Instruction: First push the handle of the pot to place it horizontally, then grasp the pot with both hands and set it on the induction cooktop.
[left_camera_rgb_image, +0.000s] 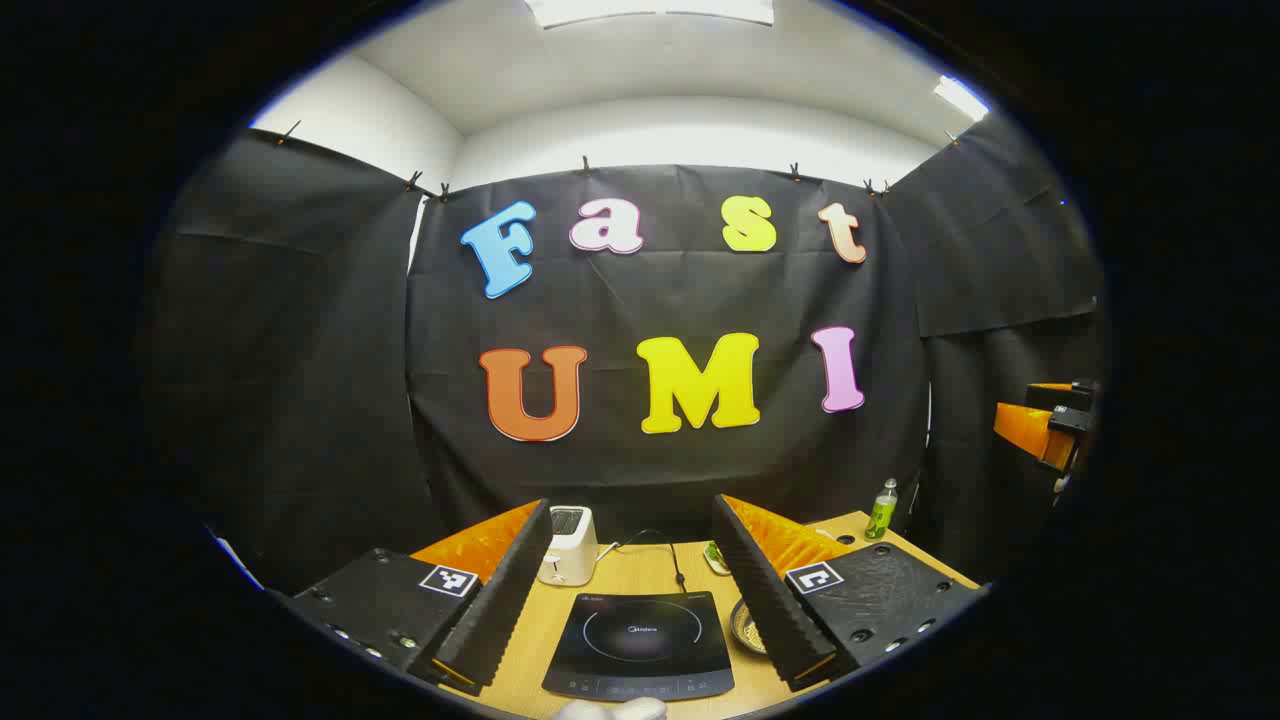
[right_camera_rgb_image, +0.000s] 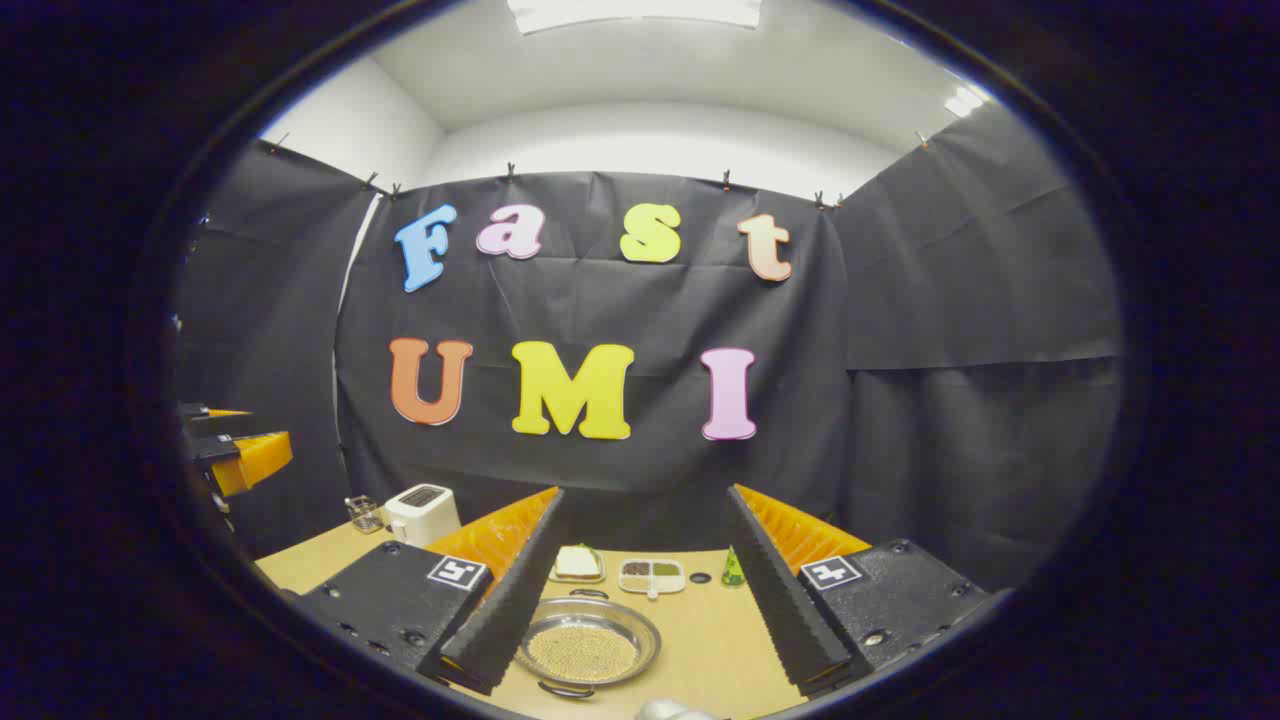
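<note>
Left gripper view looks over the wooden desk (left_camera_rgb_image: 640, 575), where the black induction cooktop (left_camera_rgb_image: 640, 645) lies flat between the left gripper (left_camera_rgb_image: 635, 610), whose fingers (left_camera_rgb_image: 497, 600) are spread wide and hold nothing. A white toaster (left_camera_rgb_image: 570, 545) stands behind the cooktop, and a small green bottle (left_camera_rgb_image: 881, 512) sits at the far right corner. In the right gripper view, the right gripper (right_camera_rgb_image: 640, 610) also has its fingers spread, with a shallow metal pan (right_camera_rgb_image: 588, 645) between them, possibly the pot, holding pale grains.
</note>
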